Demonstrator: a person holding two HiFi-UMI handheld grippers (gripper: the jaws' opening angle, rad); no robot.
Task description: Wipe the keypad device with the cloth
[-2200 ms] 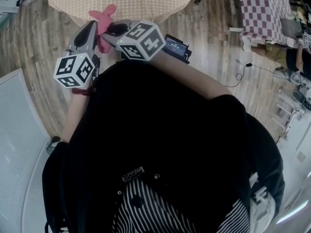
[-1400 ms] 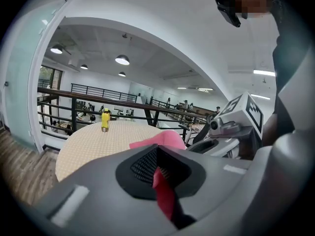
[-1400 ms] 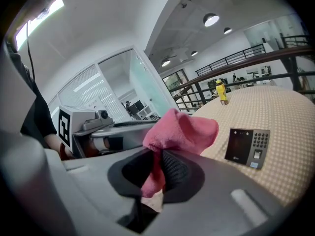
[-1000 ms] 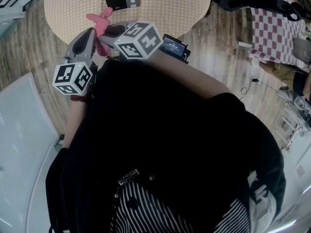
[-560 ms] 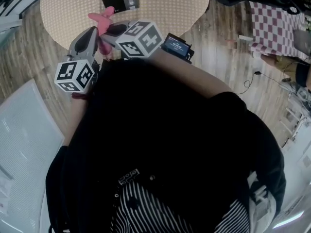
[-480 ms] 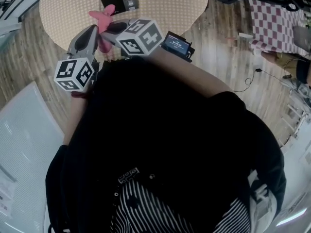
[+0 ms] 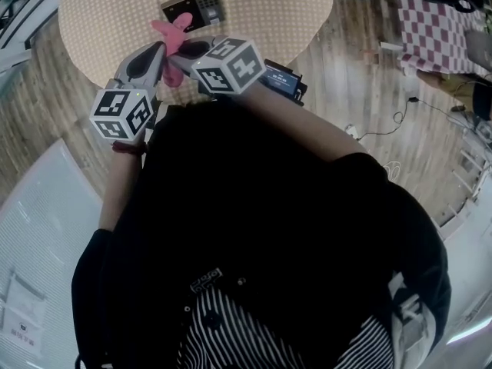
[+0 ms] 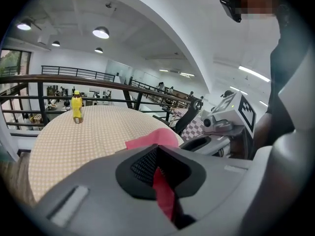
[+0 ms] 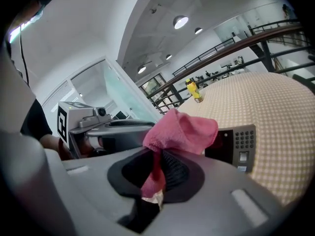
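Head view: I'm holding the pink cloth (image 7: 173,34) just short of the keypad device (image 7: 192,8) on the table (image 7: 269,6). Left gripper view: the left gripper (image 8: 157,156) is pinching cloth. Right gripper view: the right gripper (image 9: 157,156) is clamping it too; best lowering it flat, lightly.

Seeing 2 grippers: left gripper (image 7: 163,52) & right gripper (image 7: 183,55). Both are sharing 1 pink cloth (image 7: 173,33). 1 round table (image 7: 261,6) is carrying 1 keypad device (image 7: 192,8) & 1 yellow bottle (image 8: 76,107). Also showing: 1 blue-screen box (image 7: 280,79), 1 checked cover (image 7: 430,18).
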